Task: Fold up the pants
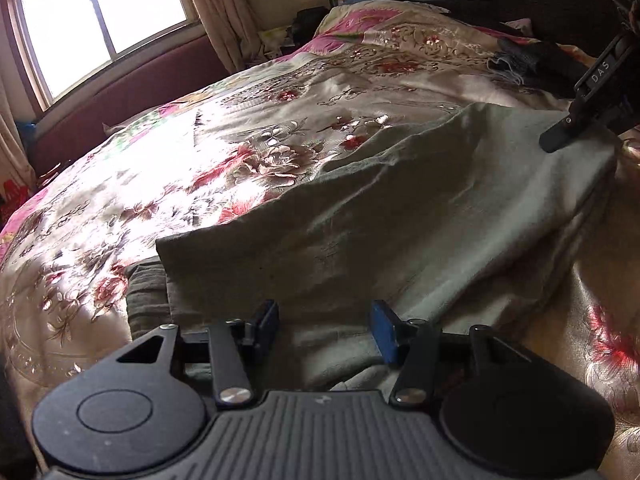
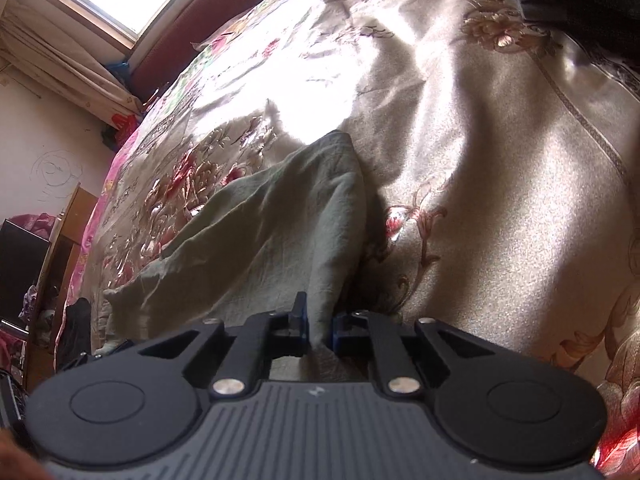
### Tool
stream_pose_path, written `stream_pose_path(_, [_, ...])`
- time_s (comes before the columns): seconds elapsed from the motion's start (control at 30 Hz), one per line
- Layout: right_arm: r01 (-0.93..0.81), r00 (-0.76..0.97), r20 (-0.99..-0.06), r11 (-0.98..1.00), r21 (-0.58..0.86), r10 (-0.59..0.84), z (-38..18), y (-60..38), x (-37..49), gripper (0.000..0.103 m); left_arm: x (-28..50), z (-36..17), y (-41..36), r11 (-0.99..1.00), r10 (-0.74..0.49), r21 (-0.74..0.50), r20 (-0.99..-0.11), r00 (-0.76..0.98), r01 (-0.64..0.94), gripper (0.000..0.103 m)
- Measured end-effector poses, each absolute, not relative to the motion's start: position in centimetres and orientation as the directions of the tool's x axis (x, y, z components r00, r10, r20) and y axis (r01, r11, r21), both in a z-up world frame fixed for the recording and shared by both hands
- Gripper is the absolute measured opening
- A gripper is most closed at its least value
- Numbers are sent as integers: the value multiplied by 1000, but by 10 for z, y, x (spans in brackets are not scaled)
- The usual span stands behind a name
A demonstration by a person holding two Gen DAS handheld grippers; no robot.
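Left wrist view shows grey-green pants lying creased across the frame's middle on a shiny flowered bedspread. Left gripper stands apart over the fabric; right gripper is clamped on a pants edge. Window upper left.

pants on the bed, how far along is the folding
Done: the grey-green cotton pants already lie doubled, one layer over another, on the floral satin bedspread.
In hand: the right gripper pinches a fabric edge; the left gripper is open over the near end, gripping nothing.
Left: likely another fold, then smoothing.
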State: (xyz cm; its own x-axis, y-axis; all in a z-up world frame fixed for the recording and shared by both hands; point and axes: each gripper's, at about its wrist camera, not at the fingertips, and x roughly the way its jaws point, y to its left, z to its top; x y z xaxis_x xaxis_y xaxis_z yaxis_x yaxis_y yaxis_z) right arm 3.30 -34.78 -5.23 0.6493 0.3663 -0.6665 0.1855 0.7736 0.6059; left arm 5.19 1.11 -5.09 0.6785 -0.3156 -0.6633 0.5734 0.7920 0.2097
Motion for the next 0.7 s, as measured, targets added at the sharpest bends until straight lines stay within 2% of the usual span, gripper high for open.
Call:
stream_pose_path(0.13, [91, 676, -632, 808, 582, 379, -8, -317, 42, 9, 50, -51, 22, 826, -346, 135, -645, 681, 548, 65])
stream_pose_path(0.3, [-58, 645, -629, 848, 527, 435, 27, -241, 77, 9, 43, -52, 28, 846, -353, 116, -611, 709, 521, 65])
stream_pose_path(0.57, [-273, 537, -668, 855, 440, 515, 18, -101, 115, 9, 16, -45, 64, 879, -379, 28, -563, 734, 475, 65])
stream_pose_path(0.7, [-294, 485, -704, 855, 428, 519, 3, -53, 121, 9, 1, -46, 86, 897, -390, -41, -545, 742, 441, 65])
